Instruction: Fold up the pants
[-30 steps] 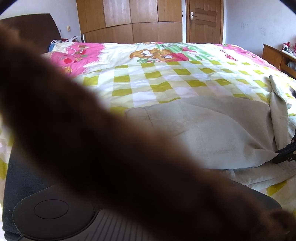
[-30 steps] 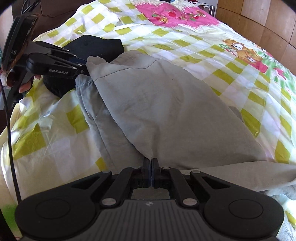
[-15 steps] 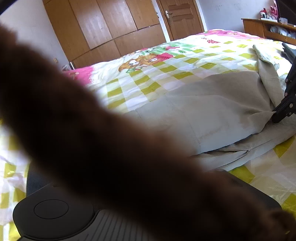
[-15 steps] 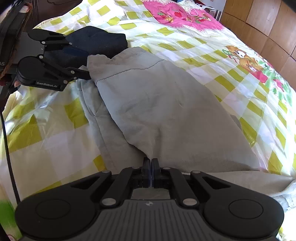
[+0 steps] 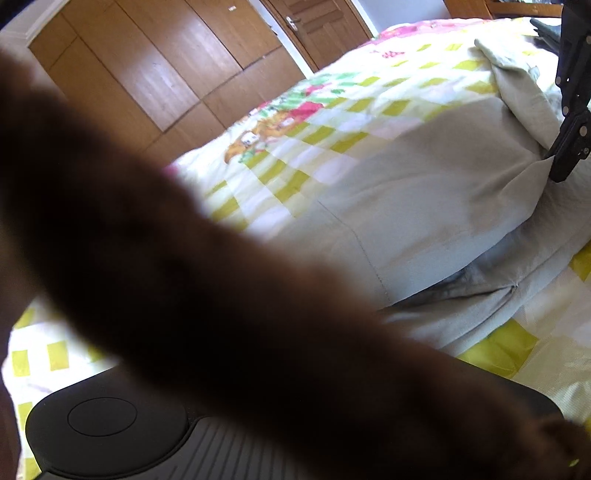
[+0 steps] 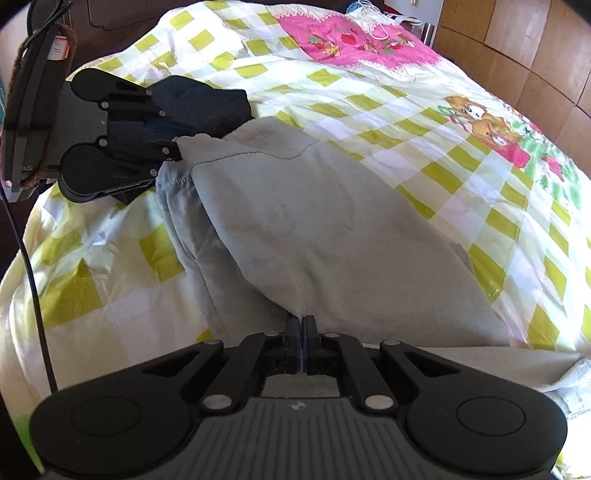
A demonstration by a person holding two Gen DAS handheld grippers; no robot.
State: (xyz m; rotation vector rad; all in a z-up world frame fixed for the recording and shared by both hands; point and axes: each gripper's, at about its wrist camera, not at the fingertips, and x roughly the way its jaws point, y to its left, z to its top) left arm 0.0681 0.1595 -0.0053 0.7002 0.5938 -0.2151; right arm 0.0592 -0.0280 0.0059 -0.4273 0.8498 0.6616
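The grey pants (image 6: 325, 229) lie on the bed with one layer folded over another. My right gripper (image 6: 302, 325) is shut on a pinch of the upper layer at its near edge. My left gripper (image 6: 178, 149) is at the far left, shut on the upper layer's corner. In the left wrist view the pants (image 5: 424, 206) fill the middle. A blurred brown shape (image 5: 221, 314) close to the lens hides my left fingers there. The right gripper (image 5: 557, 171) shows at that view's right edge, pinching the cloth.
A yellow-checked quilt (image 6: 406, 122) with pink and cartoon prints covers the bed. A dark navy garment (image 6: 207, 103) lies right behind my left gripper. A black cable (image 6: 33, 280) hangs at the left bed edge. Wooden wardrobes (image 5: 147, 74) and a door (image 5: 314, 26) stand beyond.
My left gripper has rolled and tilted while holding its corner, so its view has turned and the right gripper looks closer. The right gripper has kept its pinch nearly still.
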